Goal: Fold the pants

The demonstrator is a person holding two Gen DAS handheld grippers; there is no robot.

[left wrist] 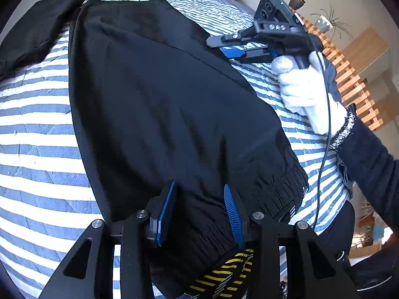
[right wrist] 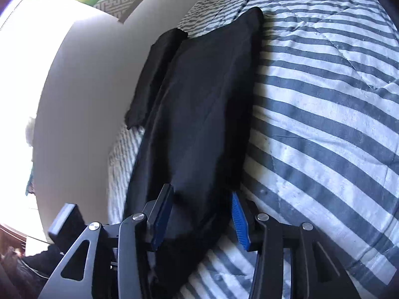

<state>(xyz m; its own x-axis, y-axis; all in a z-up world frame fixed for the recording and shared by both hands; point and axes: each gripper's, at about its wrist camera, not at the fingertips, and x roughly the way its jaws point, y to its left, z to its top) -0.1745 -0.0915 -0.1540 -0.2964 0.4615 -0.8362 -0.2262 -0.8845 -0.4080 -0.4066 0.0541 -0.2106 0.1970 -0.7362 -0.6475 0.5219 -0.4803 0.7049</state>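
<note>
- Black, smooth-woven pants [left wrist: 159, 104] with a ribbed elastic waistband, laid out flat along a blue-and-white striped quilted bedspread [left wrist: 37, 149].
- Left gripper [left wrist: 199, 206], black with blue ribbed pads, spread open over the waistband end — fabric between the fingers, not pinched.
- Right gripper [right wrist: 202, 214], same build, also spread apart, straddling the edge of the pants [right wrist: 199, 104] where cloth meets bedspread [right wrist: 324, 99]; seen from the left wrist [left wrist: 232, 47], lying low against the far side edge of the pants.
- White-gloved hand [left wrist: 304, 87] around the right gripper's handle, dark sleeve behind, thin black cable [left wrist: 324, 149] hanging down.
- Second piece of black cloth [left wrist: 37, 25] beyond the far end of the pants — touching or just beside, cannot tell.
- Wooden slatted rail [left wrist: 349, 74] past the bed edge.
</note>
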